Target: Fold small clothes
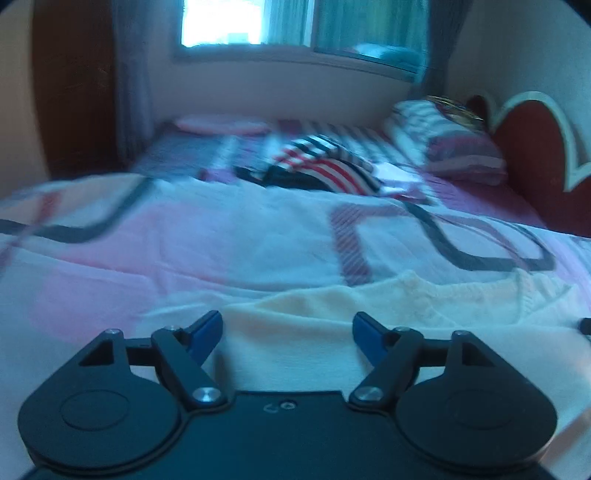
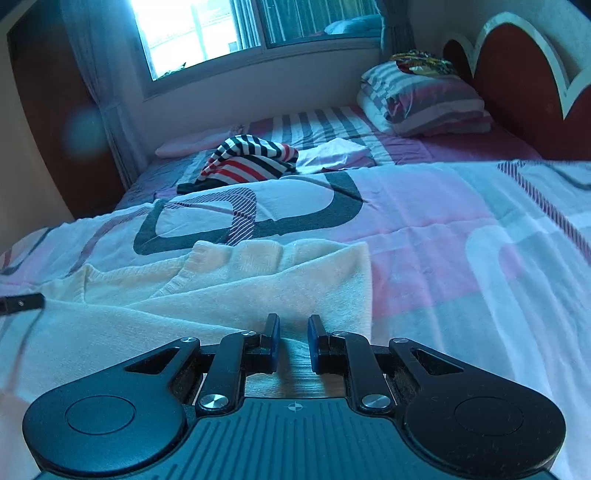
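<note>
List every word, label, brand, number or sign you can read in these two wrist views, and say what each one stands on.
No readable words, brands or numbers in either view.
Left gripper body: a small scratched mark, too blurred to read.
Right gripper body: a small crosshair symbol, a sign, not text.
Pink pillow: a tiny dark motif, too small to read.

A home bedroom: bed (image 2: 424, 206), pillow (image 2: 424, 99), window (image 2: 207, 29).
</note>
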Motion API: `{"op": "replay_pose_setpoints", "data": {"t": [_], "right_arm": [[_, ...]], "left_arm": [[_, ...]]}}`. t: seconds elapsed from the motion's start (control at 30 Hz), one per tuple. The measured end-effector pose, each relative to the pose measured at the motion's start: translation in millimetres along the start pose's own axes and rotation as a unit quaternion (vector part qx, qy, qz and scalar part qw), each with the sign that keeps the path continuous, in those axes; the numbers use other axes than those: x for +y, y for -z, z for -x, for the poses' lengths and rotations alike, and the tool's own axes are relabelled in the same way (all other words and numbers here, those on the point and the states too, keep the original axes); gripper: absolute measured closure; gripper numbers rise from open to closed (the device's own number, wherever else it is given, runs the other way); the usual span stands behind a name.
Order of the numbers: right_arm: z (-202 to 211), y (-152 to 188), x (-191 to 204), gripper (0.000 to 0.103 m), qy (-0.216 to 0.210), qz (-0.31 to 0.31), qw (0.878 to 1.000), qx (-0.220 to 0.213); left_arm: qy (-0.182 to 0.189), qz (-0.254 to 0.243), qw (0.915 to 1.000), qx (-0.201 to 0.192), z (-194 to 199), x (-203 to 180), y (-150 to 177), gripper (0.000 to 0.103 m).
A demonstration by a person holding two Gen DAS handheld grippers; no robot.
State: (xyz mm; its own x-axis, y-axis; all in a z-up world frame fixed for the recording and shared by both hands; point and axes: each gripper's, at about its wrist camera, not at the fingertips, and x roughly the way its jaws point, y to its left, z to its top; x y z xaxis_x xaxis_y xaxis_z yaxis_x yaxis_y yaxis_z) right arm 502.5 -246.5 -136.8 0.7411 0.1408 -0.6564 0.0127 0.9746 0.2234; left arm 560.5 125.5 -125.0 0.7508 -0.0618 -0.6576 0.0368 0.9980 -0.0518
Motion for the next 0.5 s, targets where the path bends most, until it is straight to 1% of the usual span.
{"op": "replay_pose_setpoints", "data": {"t": [0.07, 0.1, 0.13, 0.17, 0.23, 0.3, 0.37, 0.4, 0.43, 0.5], "right_arm": [[5, -2, 13, 0.089, -0.032, -0.011, 0.999, -0.017], [3, -3, 27, 0.089, -0.046, -0.005, 0.999, -0.014], [0, -2, 42, 0.089, -0.06, 0.005, 0.998, -0.009], [-5, -1, 60, 0.089, -0.078, 0.015, 0.997, -0.003], [-14, 2, 88, 0.089, -0.1, 0.035, 0.994, 0.008], [-25, 9, 107, 0.088, -0.107, 0.051, 0.993, 0.021], [-29, 13, 112, 0.076, -0.107, 0.067, 0.992, 0.026], [-28, 15, 108, 0.07, -0.103, 0.073, 0.992, 0.019], [-25, 16, 103, 0.069, -0.088, 0.079, 0.993, 0.012], [-17, 18, 75, 0.069, -0.025, 0.074, 0.997, -0.007]], "left_arm": [[0.039, 0.015, 0.999, -0.017, 15, -6, 4, 0.027], [0.048, 0.002, 0.9986, -0.023, 21, -18, 6, 0.027], [0.043, -0.017, 0.9985, -0.028, 24, -33, 8, 0.027], [0.049, -0.033, 0.9979, -0.026, 24, -46, 9, 0.027], [0.067, -0.045, 0.9965, -0.022, 21, -66, 13, 0.026], [0.066, -0.049, 0.9965, -0.013, 16, -74, 19, 0.026], [0.06, -0.045, 0.9972, -0.004, 11, -70, 26, 0.027], [0.045, -0.046, 0.9979, -0.005, 11, -65, 30, 0.027], [0.037, -0.045, 0.9983, -0.006, 12, -58, 34, 0.027], [0.03, -0.036, 0.9989, -0.009, 18, -40, 40, 0.025]]}}
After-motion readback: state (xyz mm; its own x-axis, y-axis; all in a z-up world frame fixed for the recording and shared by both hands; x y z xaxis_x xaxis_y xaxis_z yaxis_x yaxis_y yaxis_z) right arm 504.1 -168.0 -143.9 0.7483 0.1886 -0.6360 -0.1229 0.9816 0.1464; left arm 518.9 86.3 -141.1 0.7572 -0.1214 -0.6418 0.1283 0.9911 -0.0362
